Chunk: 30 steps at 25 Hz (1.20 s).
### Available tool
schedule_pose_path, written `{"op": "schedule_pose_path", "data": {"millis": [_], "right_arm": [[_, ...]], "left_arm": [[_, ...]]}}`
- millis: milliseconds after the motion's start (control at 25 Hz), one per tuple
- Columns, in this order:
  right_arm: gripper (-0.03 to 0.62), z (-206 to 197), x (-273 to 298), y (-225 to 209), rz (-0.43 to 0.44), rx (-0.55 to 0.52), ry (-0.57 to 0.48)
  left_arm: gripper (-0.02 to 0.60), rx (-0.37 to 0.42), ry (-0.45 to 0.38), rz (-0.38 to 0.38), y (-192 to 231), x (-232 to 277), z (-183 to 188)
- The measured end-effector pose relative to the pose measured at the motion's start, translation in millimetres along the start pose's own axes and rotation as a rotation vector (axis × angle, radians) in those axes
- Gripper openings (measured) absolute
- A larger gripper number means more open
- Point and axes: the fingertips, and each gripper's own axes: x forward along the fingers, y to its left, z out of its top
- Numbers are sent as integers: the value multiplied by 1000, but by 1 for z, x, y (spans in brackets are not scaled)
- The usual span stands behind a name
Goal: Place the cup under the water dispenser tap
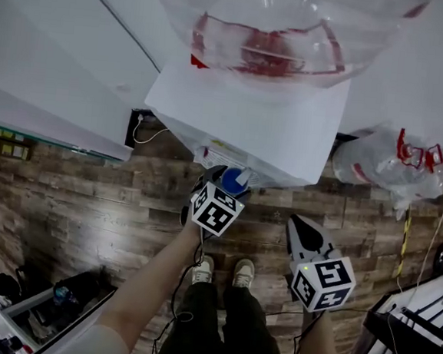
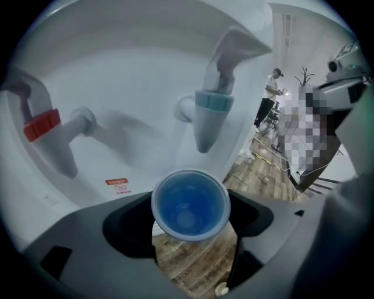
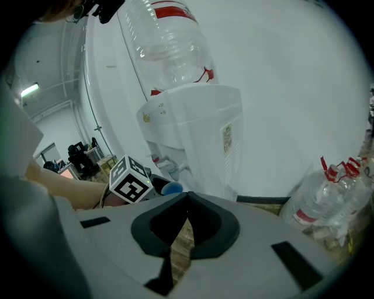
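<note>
Blue cup (image 2: 190,204) pinched between jaws of left gripper (image 1: 224,189), open mouth just below blue tap (image 2: 212,111) of white water dispenser (image 1: 250,113), not touching it. Red tap (image 2: 44,125) well to left. Left forearm (image 1: 151,282) stretches forward, gripper angled down toward dispenser front. Right gripper (image 3: 186,204) hangs back beside left one, near person's shoes (image 1: 223,271), tilted forward-down, jaws pressed together, nothing between. Wooden floor (image 1: 88,199) below.

office-like workroom (water dispenser (image 1: 272,130), bottles (image 1: 384,163), wood floor (image 1: 88,199)).
</note>
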Motion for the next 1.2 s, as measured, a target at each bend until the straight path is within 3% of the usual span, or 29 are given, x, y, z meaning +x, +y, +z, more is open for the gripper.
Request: {"op": "schedule_pose_path", "data": {"millis": [320,1200], "right_arm": [[6,-18,18,-15,-13,15,2],[6,-43,16,-17,3,34,42]], "left_arm": [[374,52,-19,16,4,36,-7],[403,-4,-33,55,8,58,-16]]}}
